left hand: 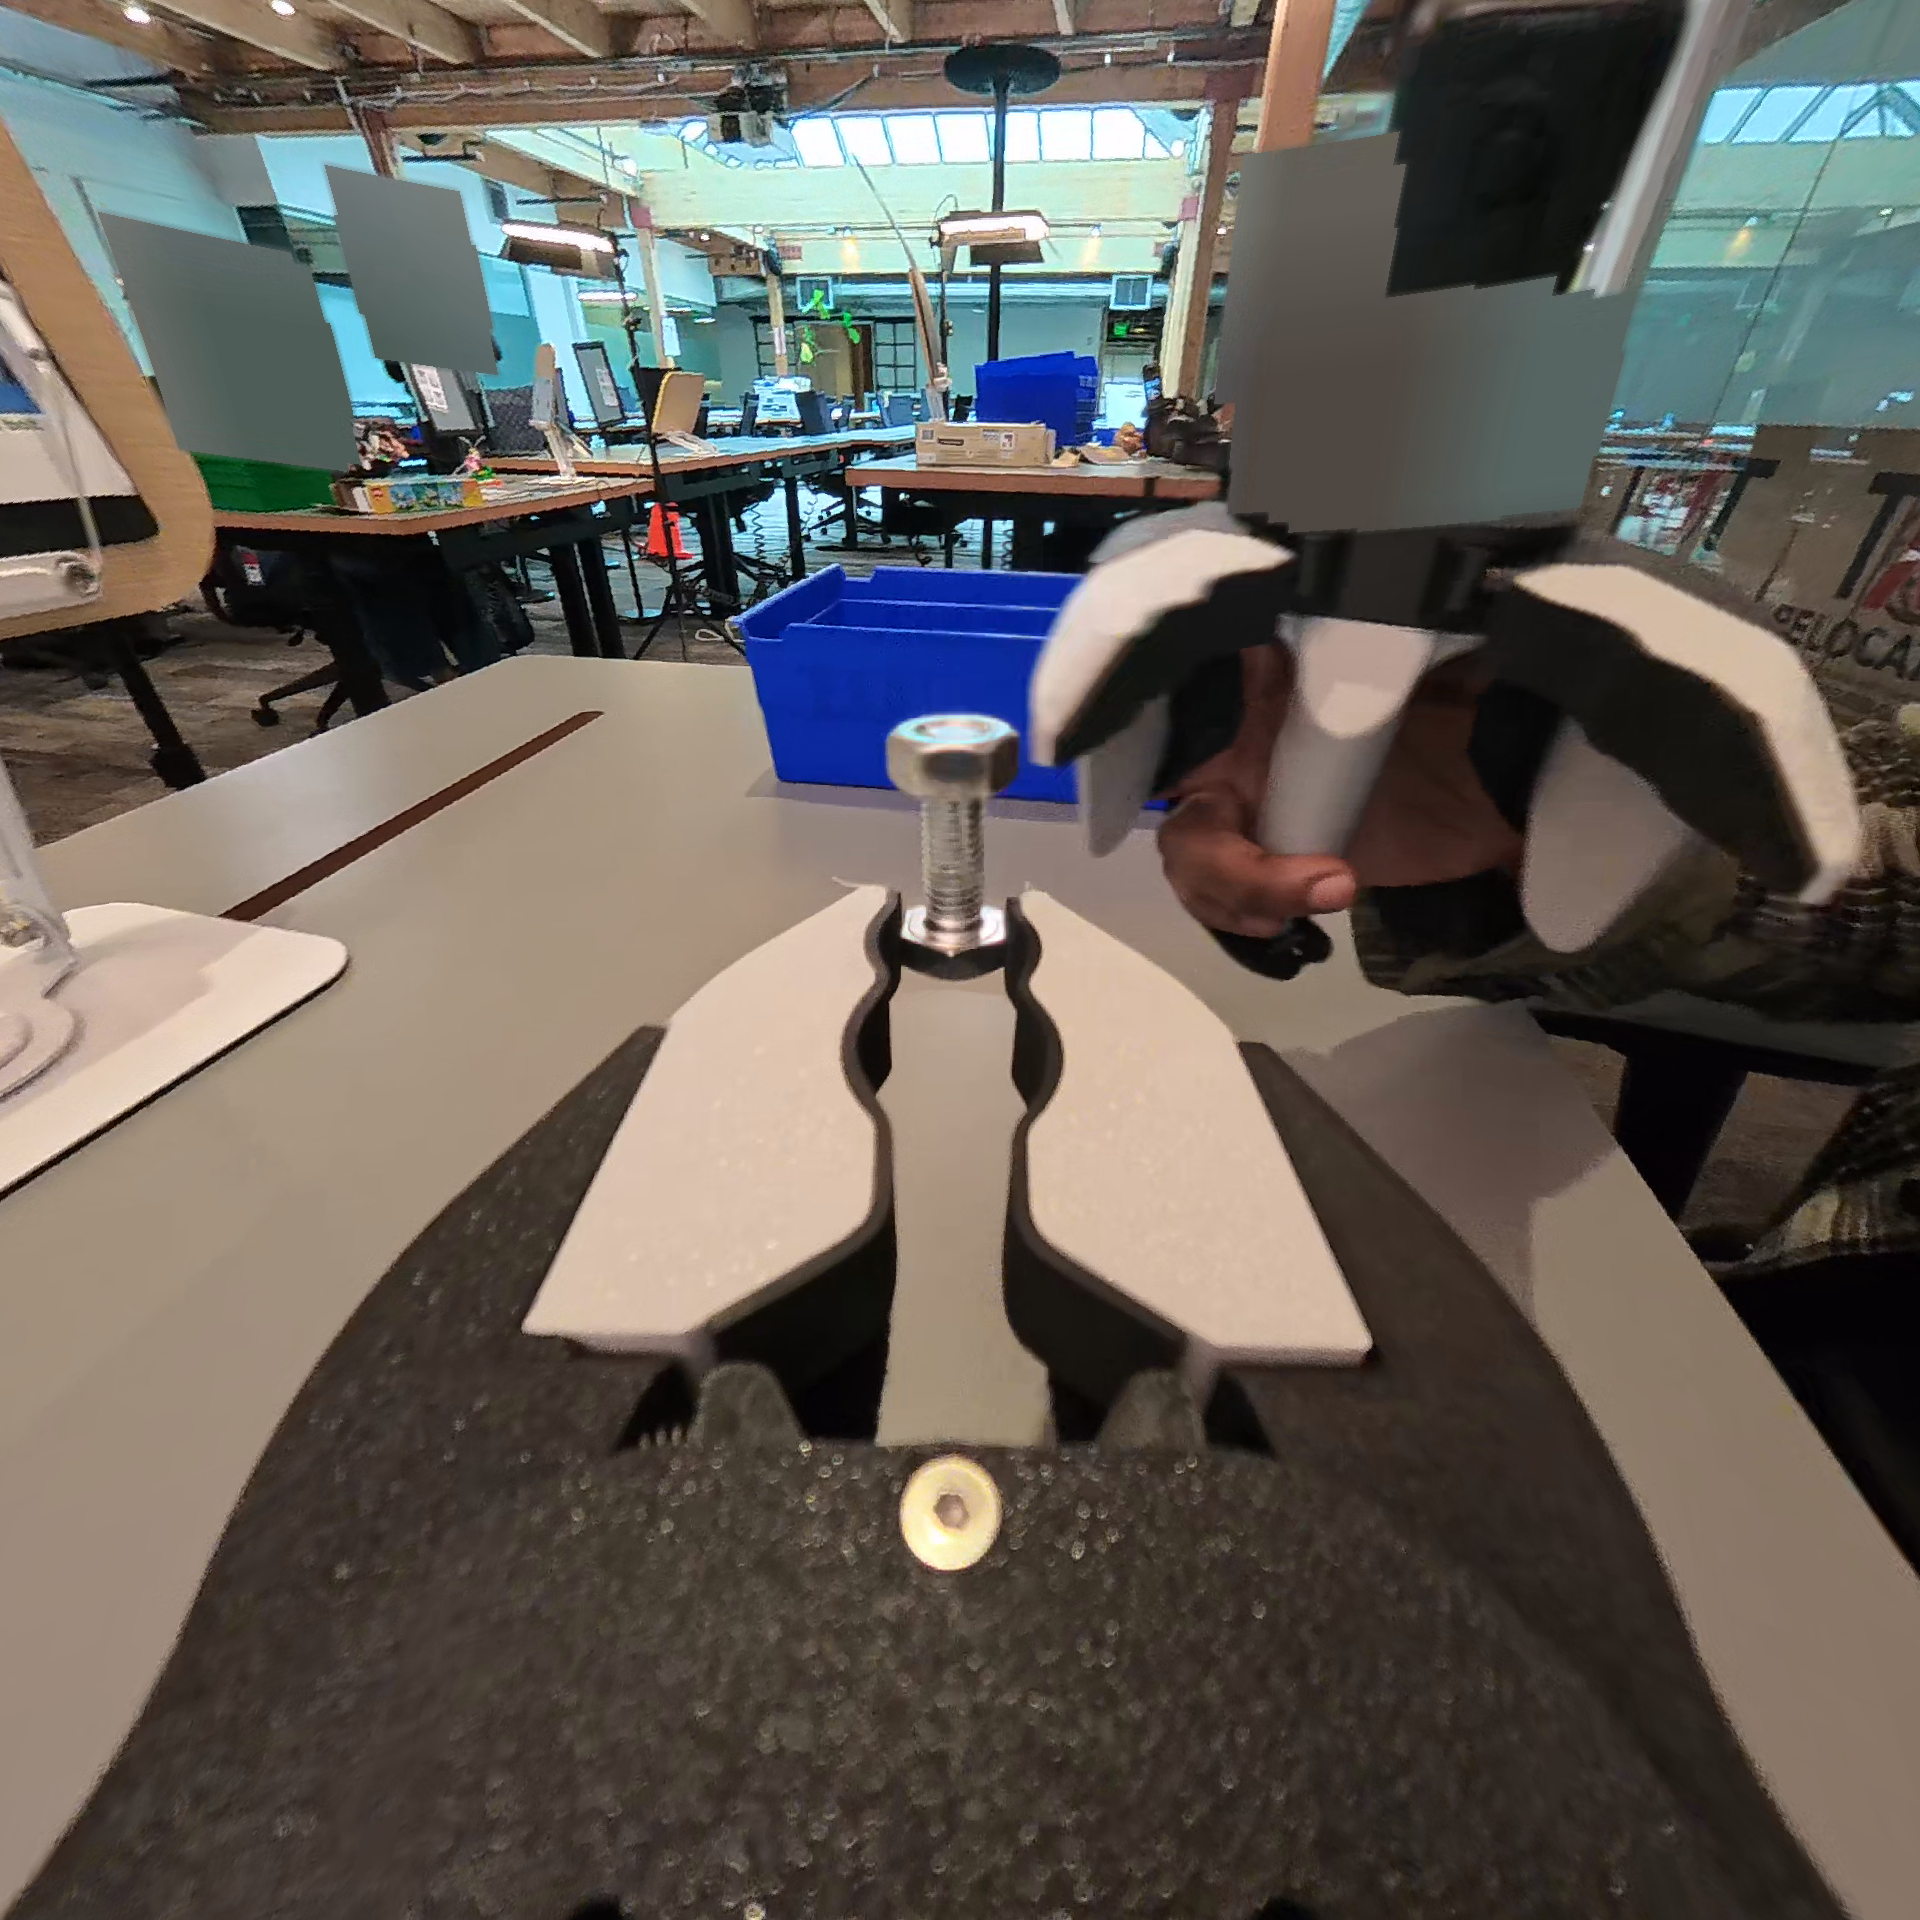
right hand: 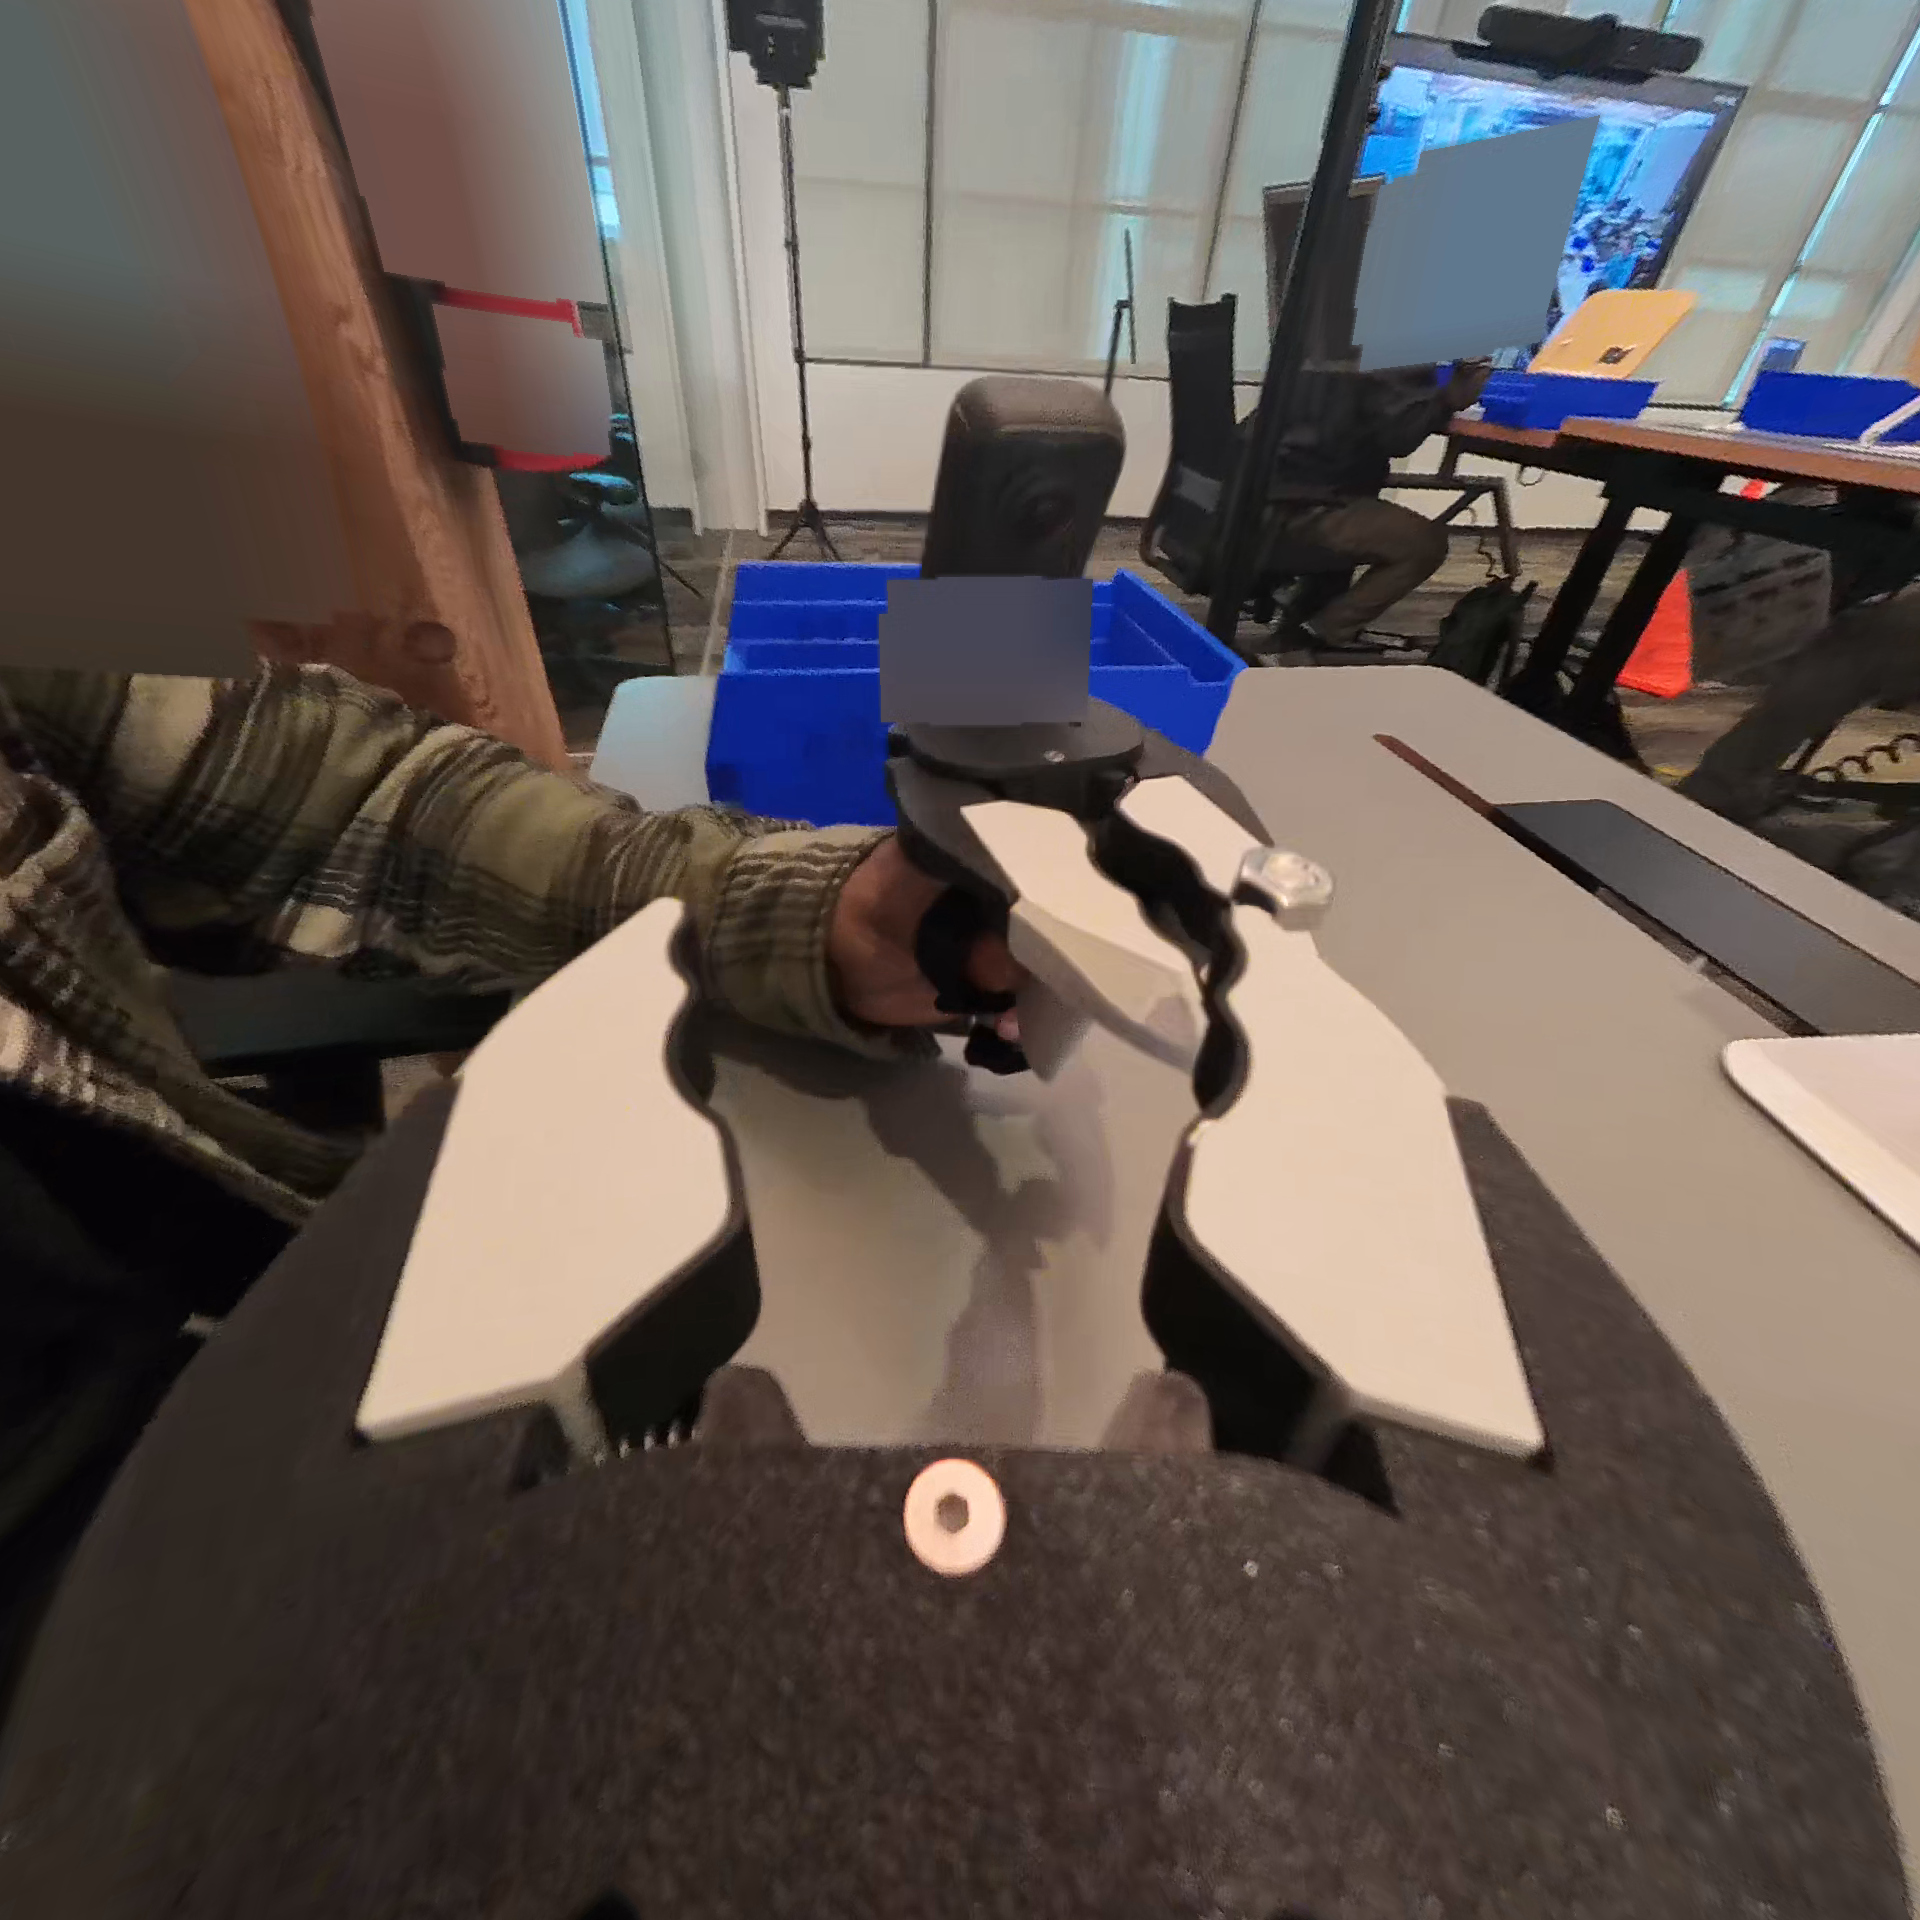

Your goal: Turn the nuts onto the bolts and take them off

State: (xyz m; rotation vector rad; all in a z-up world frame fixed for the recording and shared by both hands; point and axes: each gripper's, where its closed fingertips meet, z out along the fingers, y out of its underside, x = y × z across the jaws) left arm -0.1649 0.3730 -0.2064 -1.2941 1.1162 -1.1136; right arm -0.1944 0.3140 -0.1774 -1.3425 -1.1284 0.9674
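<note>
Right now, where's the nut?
Left wrist view: the nut sits low on the upright bolt, pinched between the left gripper fingertips, in front of the blue bin.

A blue plastic bin sits at the far edge of the grey desk. A white pad lies at the left. Orange cones stand on the floor beyond.

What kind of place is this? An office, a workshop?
Probably an open-plan office turned lab or workshop: long desks with monitors and office chairs, cameras on tripods, blue parts bins. On the grey table, the left tongs hold a nut on a bolt.
</note>
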